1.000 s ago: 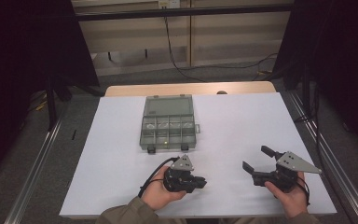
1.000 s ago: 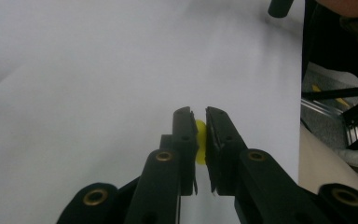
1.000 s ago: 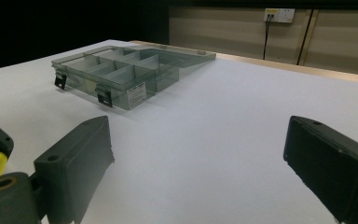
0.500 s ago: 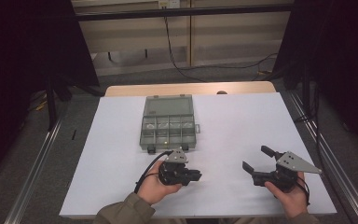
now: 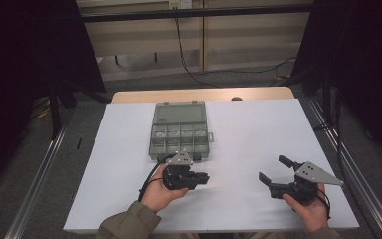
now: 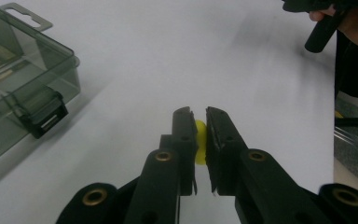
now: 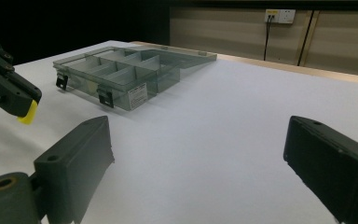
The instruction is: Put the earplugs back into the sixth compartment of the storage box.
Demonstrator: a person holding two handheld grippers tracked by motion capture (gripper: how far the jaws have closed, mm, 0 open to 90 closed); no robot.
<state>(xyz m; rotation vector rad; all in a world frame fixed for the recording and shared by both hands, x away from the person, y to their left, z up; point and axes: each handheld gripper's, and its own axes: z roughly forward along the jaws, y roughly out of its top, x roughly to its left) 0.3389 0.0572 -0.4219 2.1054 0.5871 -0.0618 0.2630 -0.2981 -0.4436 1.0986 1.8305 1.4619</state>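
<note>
Yellow piece (image 6: 200, 142) sits clenched in the left tool (image 5: 202, 178), which has shifted left toward the organizer box (image 5: 179, 130) at frame centre. Right tool (image 5: 274, 176) waits released at lower right, so the drop-off looks near.

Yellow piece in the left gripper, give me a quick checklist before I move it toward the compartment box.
1. Left gripper clamped on the yellow piece: ok.
2. Piece lifted off the white table: ok, by the right gripper view.
3. Compartment box lid shut, both latches closed: not ok for dropping in.
4. Right gripper open and free to work a latch: ok.
5. Which compartment has room: cannot tell.
</note>
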